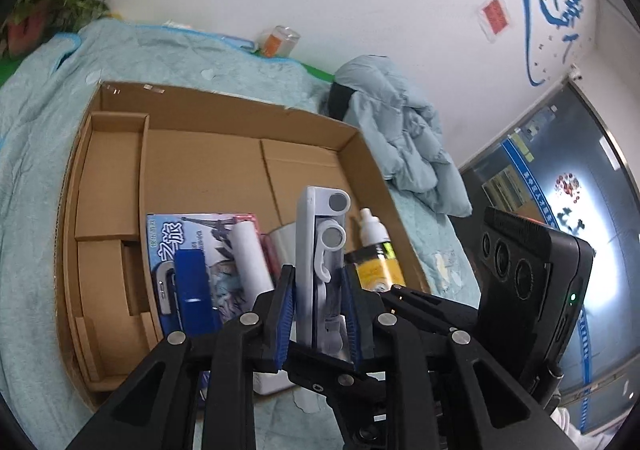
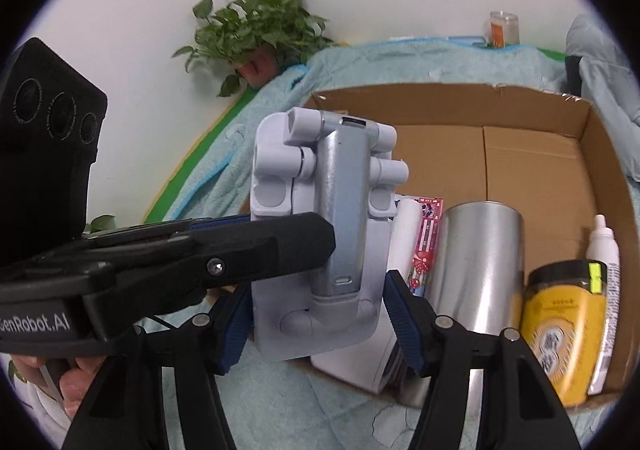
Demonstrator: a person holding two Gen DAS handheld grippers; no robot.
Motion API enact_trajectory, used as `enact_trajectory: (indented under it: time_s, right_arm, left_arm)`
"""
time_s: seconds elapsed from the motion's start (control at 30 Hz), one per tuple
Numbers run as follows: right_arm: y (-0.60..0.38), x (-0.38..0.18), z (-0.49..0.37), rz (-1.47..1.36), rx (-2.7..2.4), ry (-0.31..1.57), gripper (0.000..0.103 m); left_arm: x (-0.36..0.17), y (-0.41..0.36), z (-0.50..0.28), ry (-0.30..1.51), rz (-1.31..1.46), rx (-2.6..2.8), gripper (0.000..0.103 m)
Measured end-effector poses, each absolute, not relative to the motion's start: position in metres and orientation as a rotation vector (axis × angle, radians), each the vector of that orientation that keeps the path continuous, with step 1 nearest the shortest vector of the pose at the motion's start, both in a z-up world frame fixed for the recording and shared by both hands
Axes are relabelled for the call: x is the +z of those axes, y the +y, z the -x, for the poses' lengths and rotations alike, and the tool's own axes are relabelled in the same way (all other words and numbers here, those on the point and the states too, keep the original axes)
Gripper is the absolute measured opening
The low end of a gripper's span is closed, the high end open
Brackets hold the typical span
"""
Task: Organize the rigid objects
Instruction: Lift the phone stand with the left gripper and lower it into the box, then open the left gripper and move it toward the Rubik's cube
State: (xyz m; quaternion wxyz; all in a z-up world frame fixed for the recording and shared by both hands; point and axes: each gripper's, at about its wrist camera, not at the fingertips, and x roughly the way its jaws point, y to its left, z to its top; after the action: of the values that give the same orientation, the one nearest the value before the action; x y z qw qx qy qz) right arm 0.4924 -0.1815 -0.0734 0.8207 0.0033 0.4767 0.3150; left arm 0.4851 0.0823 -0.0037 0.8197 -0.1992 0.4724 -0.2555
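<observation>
Left wrist view: the left gripper (image 1: 318, 310) has its fingers clenched on the grey folding phone stand (image 1: 320, 250), held upright above the cardboard box's (image 1: 224, 153) near edge. Right gripper (image 2: 320, 326) sits spread around the stand, pads not touching. Inside the box: blue picture box (image 1: 180, 246), white roll (image 1: 250, 254), steel tumbler (image 2: 476, 262), yellow jar (image 2: 560, 330), white spray bottle (image 2: 604, 254). Box rests on a teal-covered bed (image 1: 36, 153).
</observation>
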Motion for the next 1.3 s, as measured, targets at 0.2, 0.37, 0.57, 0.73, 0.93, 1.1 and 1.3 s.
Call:
enact_trajectory:
  time_s: [0.2, 0.37, 0.57, 0.73, 0.93, 1.1, 1.3]
  right_arm:
    - [-0.172, -0.103, -0.517, -0.041, 0.648, 1.13, 0.061]
    - [-0.179, -0.105, -0.517, -0.155, 0.681, 1.19, 0.063]
    - [-0.22, -0.085, -0.471, -0.097, 0.59, 1.004, 0.085]
    - [-0.249, -0.096, -0.427, 0.046, 0.457, 0.903, 0.103]
    - [-0.269, -0.1, -0.387, 0.081, 0.351, 0.838, 0.103]
    - [-0.276, -0.097, -0.361, 0.138, 0.339, 0.818, 0.102]
    - [-0.278, -0.088, -0.336, 0.139, 0.37, 0.786, 0.07]
  left_arm:
    - [-0.045, 0.098, -0.514, 1.095, 0.478, -0.533, 0.021]
    - [-0.052, 0.118, -0.506, 1.082, 0.45, -0.429, 0.061]
    - [-0.015, 0.122, -0.42, 0.807, 0.246, -0.266, 0.097]
    - [-0.002, 0.102, -0.341, 0.649, 0.179, -0.213, 0.102]
    - [-0.004, 0.076, -0.278, 0.622, 0.174, -0.121, 0.102]
    - [-0.008, 0.068, -0.243, 0.696, 0.127, -0.058, 0.039]
    - [0.003, 0.068, -0.202, 0.715, 0.143, -0.106, 0.051]
